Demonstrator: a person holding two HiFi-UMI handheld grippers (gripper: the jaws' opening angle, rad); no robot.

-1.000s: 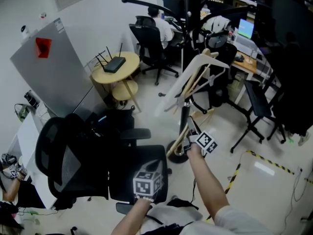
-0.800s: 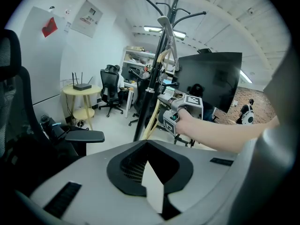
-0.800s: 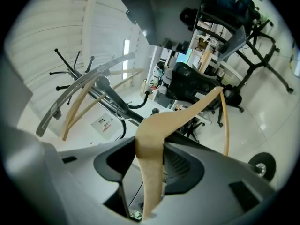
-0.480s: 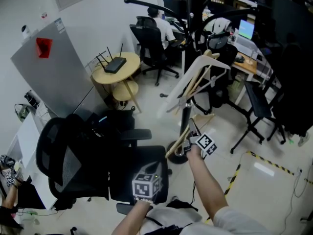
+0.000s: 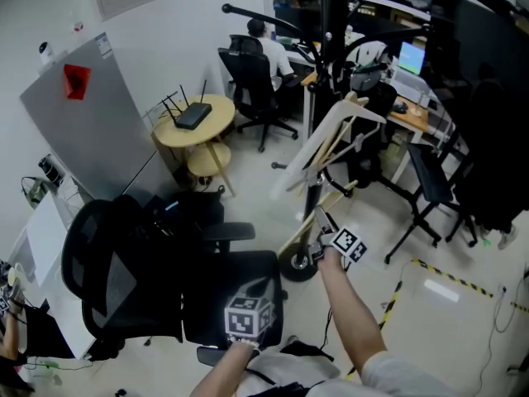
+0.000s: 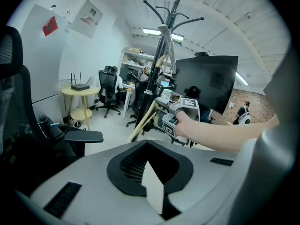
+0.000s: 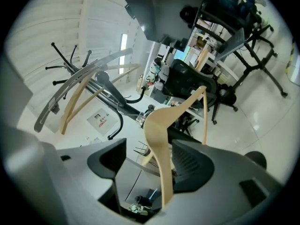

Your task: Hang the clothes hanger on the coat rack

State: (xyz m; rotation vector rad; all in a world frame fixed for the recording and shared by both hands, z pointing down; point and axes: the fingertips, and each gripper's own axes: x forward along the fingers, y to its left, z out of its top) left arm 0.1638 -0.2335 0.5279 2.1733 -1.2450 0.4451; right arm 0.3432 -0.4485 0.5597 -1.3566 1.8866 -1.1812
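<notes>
The black coat rack (image 5: 329, 31) stands mid-room, with a white hanger and a wooden one (image 5: 331, 135) hung on it. My right gripper (image 5: 318, 238) is low beside the pole. Its jaws are opening around a light wooden hanger (image 7: 157, 130); one jaw stands clear of the wood. That hanger (image 5: 304, 226) leans along the pole above the round base (image 5: 297, 265). I cannot tell if its hook rests on the rack. My left gripper (image 5: 250, 304) hovers over the chair seat, shut and empty.
A black office chair (image 5: 124, 263) stands close at front left. Behind it are a grey panel (image 5: 91, 114) and a round wooden table (image 5: 194, 121) with a router. A person sits at a desk (image 5: 269, 44) at the back. Desks and chairs crowd the right; striped tape (image 5: 430, 267) marks the floor.
The head view has tilted slightly upward. Both grippers and the hanger keep their places by the pole.
</notes>
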